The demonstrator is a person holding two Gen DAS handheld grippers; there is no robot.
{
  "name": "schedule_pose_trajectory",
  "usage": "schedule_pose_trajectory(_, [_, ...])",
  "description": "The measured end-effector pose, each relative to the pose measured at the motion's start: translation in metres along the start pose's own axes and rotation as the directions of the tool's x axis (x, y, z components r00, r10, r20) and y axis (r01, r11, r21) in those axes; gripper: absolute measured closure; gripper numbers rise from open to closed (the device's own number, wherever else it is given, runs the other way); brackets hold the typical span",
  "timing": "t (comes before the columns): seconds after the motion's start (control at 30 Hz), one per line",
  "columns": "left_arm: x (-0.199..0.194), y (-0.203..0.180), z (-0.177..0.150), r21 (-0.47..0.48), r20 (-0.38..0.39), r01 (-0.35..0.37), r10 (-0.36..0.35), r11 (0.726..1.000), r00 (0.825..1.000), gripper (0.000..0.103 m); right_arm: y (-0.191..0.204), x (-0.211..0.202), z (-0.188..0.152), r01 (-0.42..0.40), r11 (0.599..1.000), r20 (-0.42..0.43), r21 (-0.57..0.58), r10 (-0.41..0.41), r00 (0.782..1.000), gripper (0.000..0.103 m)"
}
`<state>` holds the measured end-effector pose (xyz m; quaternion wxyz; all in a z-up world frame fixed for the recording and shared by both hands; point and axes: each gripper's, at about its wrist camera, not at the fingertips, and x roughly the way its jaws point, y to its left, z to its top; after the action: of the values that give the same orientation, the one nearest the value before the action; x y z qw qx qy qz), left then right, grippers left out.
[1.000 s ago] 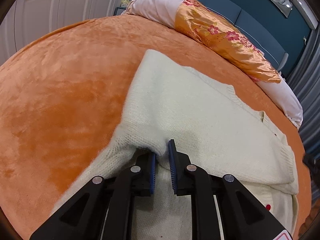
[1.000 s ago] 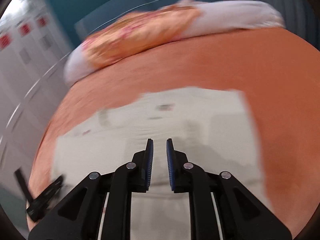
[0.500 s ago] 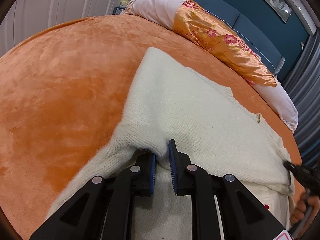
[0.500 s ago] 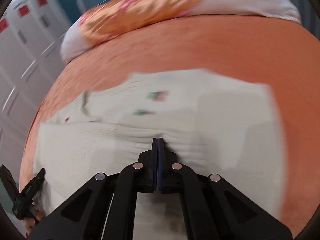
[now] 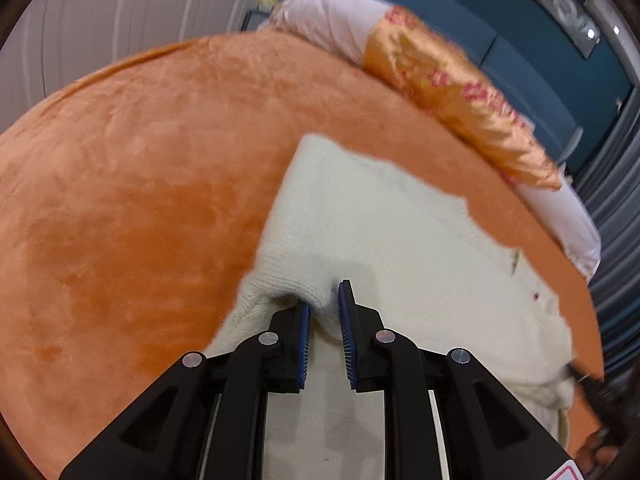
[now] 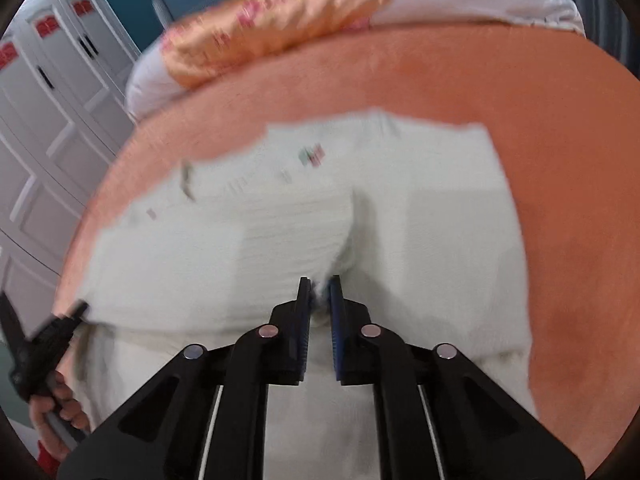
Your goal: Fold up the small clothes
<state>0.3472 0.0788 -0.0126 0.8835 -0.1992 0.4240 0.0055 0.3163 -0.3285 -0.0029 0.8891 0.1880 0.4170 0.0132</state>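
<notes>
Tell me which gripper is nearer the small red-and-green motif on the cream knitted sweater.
Right, I'd judge. The right gripper pinches the cream knitted sweater directly below the red-and-green motif. The left gripper pinches the sweater's far edge; the motif isn't visible there.

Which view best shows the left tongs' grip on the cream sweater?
The left wrist view: the left tongs pinch a raised fold of the cream sweater, fairly sharp. The right wrist view shows the sweater motion-blurred, with the left tool only at its far-left edge, tips hidden.
</notes>
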Motion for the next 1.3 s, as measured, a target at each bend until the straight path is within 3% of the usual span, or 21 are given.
schedule_pose_trajectory(0.07, [0.011, 0.002, -0.004, 0.040, -0.027, -0.026, 0.027, 0.999, 0.999, 0.086, 0.001, -0.023, 0.004, -0.012, 1.000, 0.079, 0.003, 0.012, 0.997, 0.096])
schedule_pose_trajectory(0.13, [0.012, -0.001, -0.009, 0.091, -0.001, -0.047, 0.048, 0.995, 0.999, 0.086, -0.004, -0.025, -0.001, 0.019, 1.000, 0.089, -0.008, -0.018, 0.996, 0.101])
schedule_pose_trajectory(0.2, [0.011, -0.003, -0.011, 0.103, 0.009, -0.064, 0.064, 0.993, 0.998, 0.086, -0.022, 0.009, -0.017, 0.202, 0.979, -0.007, -0.023, -0.203, 0.979, 0.103])
schedule_pose_trajectory(0.23, [0.011, 0.000, -0.011, 0.090, 0.002, -0.059, 0.059, 0.994, 0.998, 0.086, -0.035, 0.020, -0.024, 0.182, 0.983, -0.029, -0.011, -0.182, 0.983, 0.103])
schedule_pose_trajectory(0.27, [0.008, 0.002, -0.010, 0.076, -0.007, -0.052, 0.053, 0.996, 0.999, 0.085, -0.044, 0.013, -0.025, 0.117, 0.992, -0.009, 0.036, -0.117, 0.993, 0.103])
schedule_pose_trajectory(0.33, [-0.003, 0.004, -0.010, 0.055, -0.027, -0.035, 0.037, 0.998, 0.999, 0.084, -0.049, -0.005, -0.019, 0.069, 0.991, -0.020, 0.115, -0.067, 0.998, 0.103])
schedule_pose_trajectory(0.43, [-0.043, 0.009, -0.021, 0.084, -0.024, -0.018, 0.020, 0.996, 1.000, 0.079, -0.043, -0.054, -0.026, 0.040, 0.997, 0.018, 0.073, -0.042, 0.999, 0.100])
schedule_pose_trajectory(0.47, [-0.065, 0.015, -0.032, 0.115, -0.029, 0.001, 0.002, 0.993, 1.000, 0.066, -0.040, -0.081, -0.039, 0.065, 0.998, 0.033, 0.020, -0.065, 0.997, 0.098])
schedule_pose_trajectory(0.5, [-0.077, 0.018, -0.039, 0.132, -0.032, 0.004, 0.001, 0.991, 0.999, 0.051, -0.041, -0.094, -0.046, 0.074, 0.997, 0.034, -0.001, -0.074, 0.997, 0.085])
schedule_pose_trajectory(0.53, [-0.092, 0.023, -0.048, 0.148, -0.038, 0.000, 0.006, 0.989, 0.999, 0.041, -0.042, -0.111, -0.058, 0.079, 0.997, 0.030, -0.019, -0.078, 0.996, 0.060])
schedule_pose_trajectory(0.57, [-0.113, 0.034, -0.066, 0.160, -0.053, -0.016, 0.025, 0.987, 0.998, 0.029, -0.048, -0.131, -0.079, 0.079, 0.996, 0.019, -0.027, -0.079, 0.997, 0.048])
schedule_pose_trajectory(0.6, [-0.126, 0.044, -0.080, 0.162, -0.069, -0.015, 0.026, 0.987, 0.997, 0.029, -0.054, -0.144, -0.095, 0.086, 0.996, 0.006, -0.025, -0.086, 0.996, 0.032])
schedule_pose_trajectory(0.7, [-0.148, 0.069, -0.117, 0.142, -0.153, -0.013, 0.035, 0.990, 0.988, 0.028, -0.082, -0.176, -0.163, 0.098, 0.994, -0.094, 0.037, -0.094, 0.991, 0.031])
schedule_pose_trajectory(0.8, [-0.164, 0.090, -0.151, 0.058, -0.228, 0.004, 0.009, 0.998, 0.974, 0.029, -0.095, -0.191, -0.215, 0.079, 0.989, -0.177, 0.129, -0.055, 0.983, 0.031])
schedule_pose_trajectory(0.87, [-0.173, 0.095, -0.166, 0.021, -0.214, 0.021, -0.016, 1.000, 0.977, 0.028, -0.096, -0.195, -0.242, 0.055, 0.983, -0.216, 0.177, -0.016, 0.976, 0.031])
schedule_pose_trajectory(0.97, [-0.175, 0.092, -0.170, -0.013, -0.211, 0.035, -0.037, 0.999, 0.977, 0.028, -0.088, -0.194, -0.258, 0.024, 0.973, -0.222, 0.228, 0.028, 0.975, 0.030])
schedule_pose_trajectory(1.13, [-0.170, 0.083, -0.167, -0.035, -0.233, 0.075, -0.081, 0.997, 0.969, 0.028, -0.069, -0.181, -0.250, -0.020, 0.973, -0.194, 0.231, 0.066, 0.979, 0.030])
schedule_pose_trajectory(1.17, [-0.168, 0.081, -0.166, -0.038, -0.239, 0.082, -0.088, 0.996, 0.967, 0.031, -0.068, -0.181, -0.249, -0.026, 0.972, -0.189, 0.235, 0.072, 0.979, 0.030])
schedule_pose_trajectory(1.23, [-0.168, 0.081, -0.165, -0.042, -0.250, 0.101, -0.108, 0.994, 0.962, 0.051, -0.065, -0.177, -0.244, -0.044, 0.967, -0.178, 0.250, 0.091, 0.980, 0.037])
schedule_pose_trajectory(1.3, [-0.165, 0.083, -0.164, -0.051, -0.288, 0.101, -0.111, 0.994, 0.951, 0.093, -0.064, -0.176, -0.244, -0.064, 0.964, -0.176, 0.257, 0.112, 0.978, 0.053])
